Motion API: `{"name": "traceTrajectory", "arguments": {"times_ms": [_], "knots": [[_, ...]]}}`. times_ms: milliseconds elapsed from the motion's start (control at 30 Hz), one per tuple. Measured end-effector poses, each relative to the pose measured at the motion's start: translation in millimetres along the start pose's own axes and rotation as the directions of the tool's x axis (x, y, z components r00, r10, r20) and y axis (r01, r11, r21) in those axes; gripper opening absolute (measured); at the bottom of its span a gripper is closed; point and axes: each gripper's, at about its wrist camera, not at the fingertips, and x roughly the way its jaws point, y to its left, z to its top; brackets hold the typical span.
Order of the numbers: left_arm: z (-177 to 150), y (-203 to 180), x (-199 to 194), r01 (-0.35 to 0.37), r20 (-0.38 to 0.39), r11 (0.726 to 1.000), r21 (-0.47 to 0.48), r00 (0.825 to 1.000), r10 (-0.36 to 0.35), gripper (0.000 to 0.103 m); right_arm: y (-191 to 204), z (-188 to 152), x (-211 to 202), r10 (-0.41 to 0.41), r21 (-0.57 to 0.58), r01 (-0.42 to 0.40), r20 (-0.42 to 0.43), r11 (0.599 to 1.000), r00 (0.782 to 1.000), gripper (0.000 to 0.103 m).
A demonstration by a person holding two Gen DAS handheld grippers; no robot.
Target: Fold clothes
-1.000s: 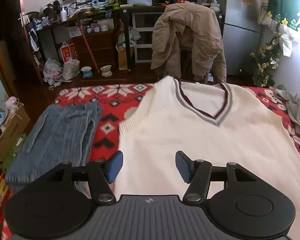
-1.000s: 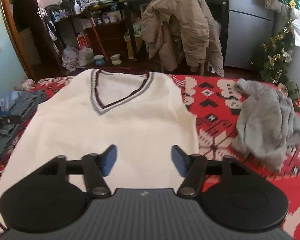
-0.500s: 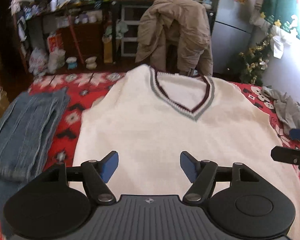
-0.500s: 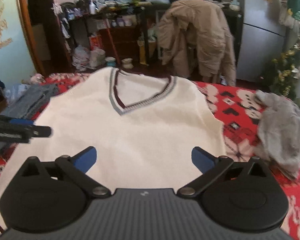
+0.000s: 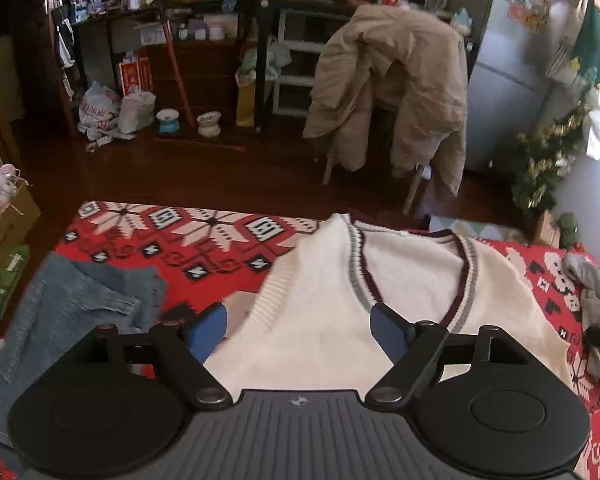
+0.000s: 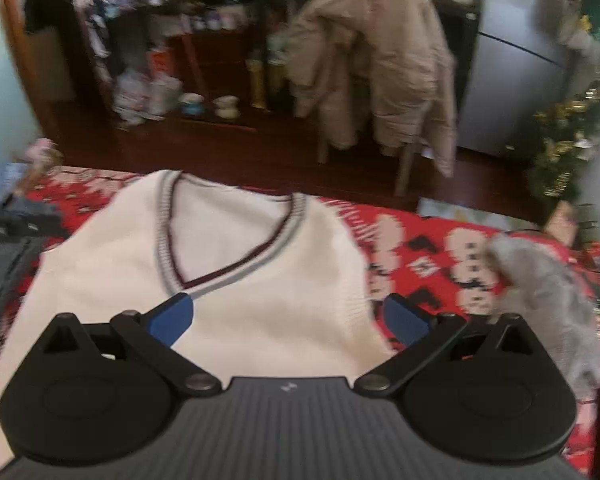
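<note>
Both grippers have pulled back from the white vest [image 5: 340, 328]; it lies flat on the red blanket [image 5: 204, 240]; the left gripper [image 5: 299, 330] is opening with nothing held; the right gripper [image 6: 288, 318] gapes wide, empty; blue jeans [image 5: 72, 312] lie left, a grey top [image 6: 548, 292] right.

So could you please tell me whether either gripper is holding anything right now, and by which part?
Nothing is held. The left gripper, jaws opening, and the open right gripper hover above the cream knitted V-neck vest.
</note>
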Motion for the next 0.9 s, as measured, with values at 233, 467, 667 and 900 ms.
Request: {"name": "traceTrajectory", "arguments": {"times_ms": [233, 467, 667, 900], "knots": [[34.9, 31.1, -30.7, 0.044, -0.098, 0.998, -0.049, 0.994, -0.048, 0.078, 16.6, 44.8, -35.1, 0.004, -0.011, -0.005, -0.062, 1.0, 0.998, 0.102], [56.6, 66.9, -19.9, 0.131, -0.159, 0.986, -0.104, 0.976, -0.147, 0.064, 55.5, 77.1, -48.1, -0.005, 0.007, 0.006, -0.104, 1.0, 0.995, 0.099], [63.0, 84.2, 24.1, 0.128, -0.189, 0.972, -0.199, 0.968, -0.166, 0.061, 85.6, 93.1, -13.9, 0.061, 0.008, -0.06, -0.137, 0.998, 0.989, 0.072], [74.3, 92.8, 51.4, 0.067, -0.263, 0.961, -0.269, 0.955, -0.14, 0.051, 93.8, 119.4, 68.2, 0.17, 0.033, -0.167, -0.166, 0.985, 0.971, 0.057]]}}
